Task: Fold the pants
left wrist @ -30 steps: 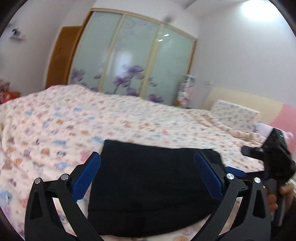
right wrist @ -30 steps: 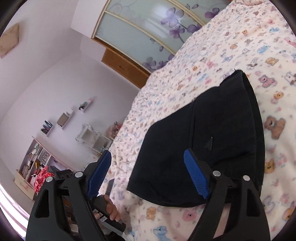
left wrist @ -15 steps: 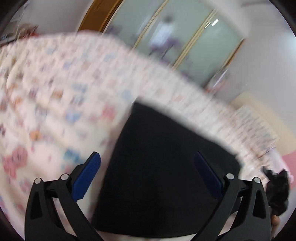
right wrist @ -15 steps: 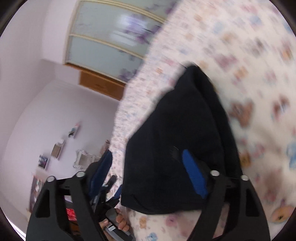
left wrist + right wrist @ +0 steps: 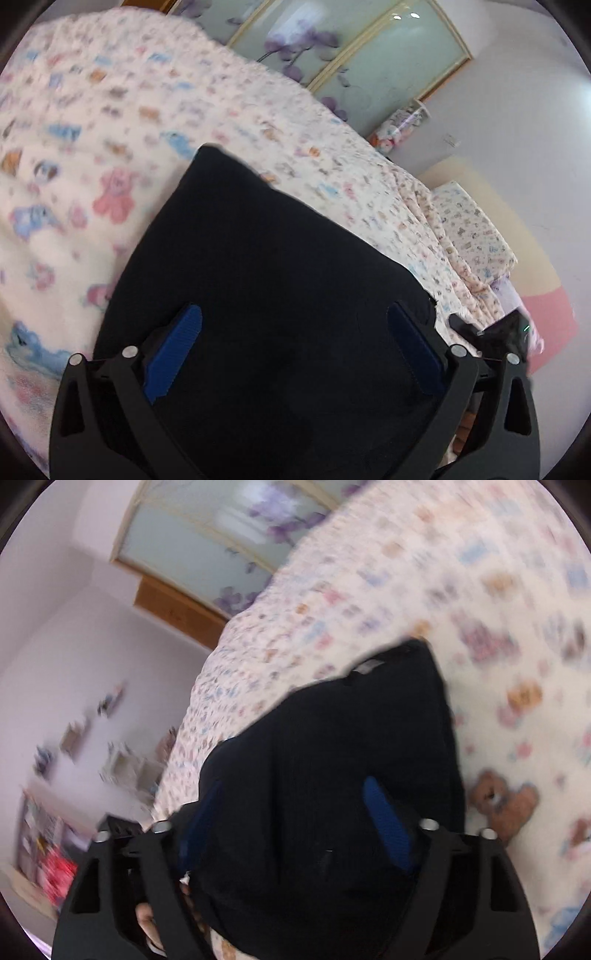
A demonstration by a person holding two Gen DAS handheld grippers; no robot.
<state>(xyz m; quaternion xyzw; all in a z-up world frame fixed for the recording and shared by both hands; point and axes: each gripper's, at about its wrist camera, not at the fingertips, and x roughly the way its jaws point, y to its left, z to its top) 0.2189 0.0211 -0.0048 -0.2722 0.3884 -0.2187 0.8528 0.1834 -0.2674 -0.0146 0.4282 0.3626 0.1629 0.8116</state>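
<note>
The black pants lie folded into a compact rectangle on the teddy-bear-print bed cover. My left gripper is open, its blue pads spread wide just above the near part of the pants, holding nothing. In the right wrist view the pants fill the centre. My right gripper is open over their near end, with the left pad half hidden against the dark cloth. The right gripper's body shows at the pants' right edge in the left wrist view.
The bed cover spreads around the pants on all sides. A pillow and the headboard lie to the right. Sliding wardrobe doors stand beyond the bed. Shelves and a desk are at the left wall.
Both grippers have moved down and closer over the folded pants, which now fill more of each view. Both cameras have tilted. The jaws stayed open.
</note>
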